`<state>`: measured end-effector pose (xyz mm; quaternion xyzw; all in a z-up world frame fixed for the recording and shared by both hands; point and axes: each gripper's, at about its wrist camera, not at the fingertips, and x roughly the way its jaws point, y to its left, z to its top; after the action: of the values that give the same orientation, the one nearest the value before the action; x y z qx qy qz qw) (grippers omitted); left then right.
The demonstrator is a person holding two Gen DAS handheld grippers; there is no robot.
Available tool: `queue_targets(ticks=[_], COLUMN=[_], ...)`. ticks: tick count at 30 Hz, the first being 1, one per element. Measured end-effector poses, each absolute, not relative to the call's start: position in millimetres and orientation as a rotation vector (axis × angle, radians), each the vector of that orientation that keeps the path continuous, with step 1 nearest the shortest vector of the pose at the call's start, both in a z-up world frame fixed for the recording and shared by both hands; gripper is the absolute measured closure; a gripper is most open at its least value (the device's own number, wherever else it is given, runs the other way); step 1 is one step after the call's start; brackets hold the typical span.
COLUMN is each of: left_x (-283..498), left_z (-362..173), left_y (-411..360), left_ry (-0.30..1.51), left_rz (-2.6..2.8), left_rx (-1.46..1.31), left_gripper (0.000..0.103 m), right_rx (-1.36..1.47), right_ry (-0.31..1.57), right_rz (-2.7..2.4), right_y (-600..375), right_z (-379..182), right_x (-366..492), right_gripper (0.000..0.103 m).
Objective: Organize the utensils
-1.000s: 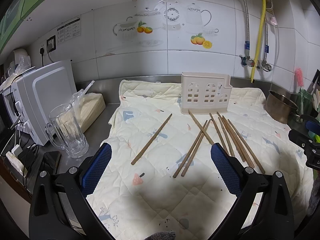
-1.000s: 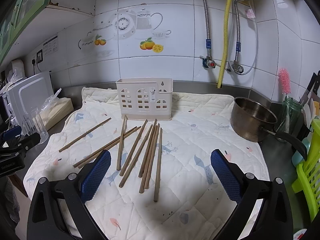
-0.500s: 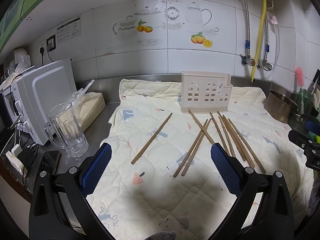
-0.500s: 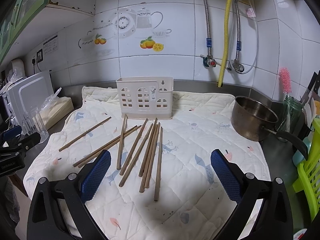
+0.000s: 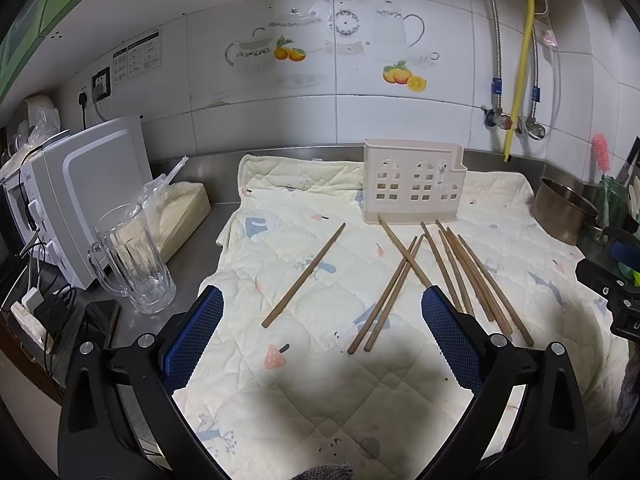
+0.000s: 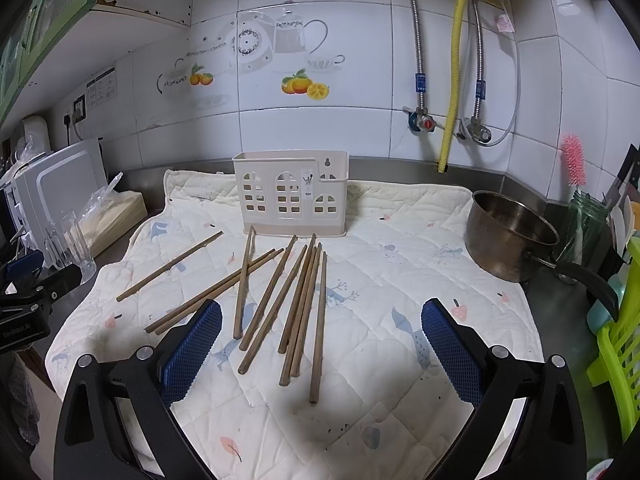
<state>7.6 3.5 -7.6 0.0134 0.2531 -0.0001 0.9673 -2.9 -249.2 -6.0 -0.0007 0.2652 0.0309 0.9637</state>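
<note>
Since nothing is gathered yet, progress: at the very start, as I judge it.
Chopsticks: wooden sticks lie loose on the quilted cloth, most fanned together in front of the holder, two crossed, and one stray stick apart on the left.
Holder: cream slotted caddy, upright at the back of the cloth; it looks empty, though its inside is only partly visible through the cut-outs.
Left gripper: jaws spread wide, holding nothing, hovering above the cloth near the stray stick.
Right gripper: jaws spread wide too, empty, poised over the near ends of the fanned sticks.
Left to do: every stick remains to be picked up and stood in the holder.
Surroundings: glass mug left of the cloth, metal pot to the right.
</note>
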Motion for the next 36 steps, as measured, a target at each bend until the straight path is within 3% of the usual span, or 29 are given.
queue_targets(ticks=[36], left_x=[48.6], left_z=[-29.5], left_y=[33.7], left_ry=[0.59], left_rz=[0.055], left_rx=[0.007], left_gripper=[0.005], right_rx=[-0.064], right_ry=[0.606], right_rz=[0.161], right_y=[-210.1], right_z=[-28.9], right_x=[49.6], right_gripper=[0.006])
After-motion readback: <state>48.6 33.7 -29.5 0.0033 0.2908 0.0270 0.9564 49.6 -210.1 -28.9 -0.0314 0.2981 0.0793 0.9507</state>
